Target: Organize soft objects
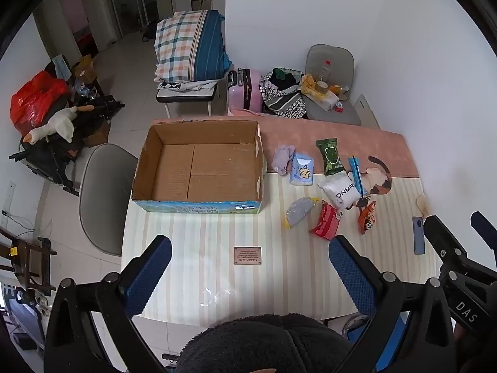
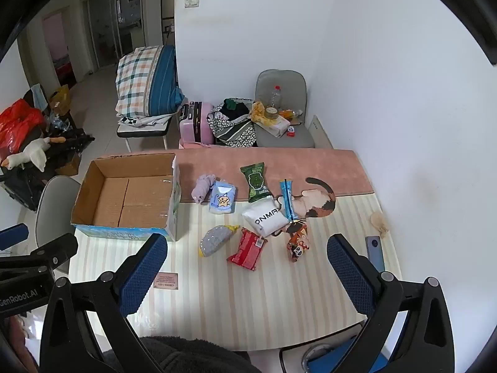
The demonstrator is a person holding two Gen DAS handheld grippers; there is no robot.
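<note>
An empty open cardboard box (image 1: 198, 168) (image 2: 130, 199) stands on the left of the table. To its right lie soft items: a purple plush (image 1: 282, 159) (image 2: 202, 186), a light blue tissue pack (image 1: 302, 169) (image 2: 222, 201), a green packet (image 1: 330, 155) (image 2: 256, 182), a white bag (image 1: 340, 191) (image 2: 266, 217), a grey pouch (image 1: 298, 211) (image 2: 216, 239), a red pack (image 1: 326, 223) (image 2: 247, 249) and an orange panda packet (image 1: 366, 216) (image 2: 297, 245). My left gripper (image 1: 250, 275) and right gripper (image 2: 247, 272) are both open and empty, held above the table's near edge.
A phone (image 1: 418, 234) (image 2: 375, 251) lies near the table's right edge by the wall. A small plaque (image 1: 247, 255) sits on the striped tablecloth. A grey chair (image 1: 102, 195) stands left of the table. Cluttered chairs and a pink suitcase (image 2: 195, 122) stand behind.
</note>
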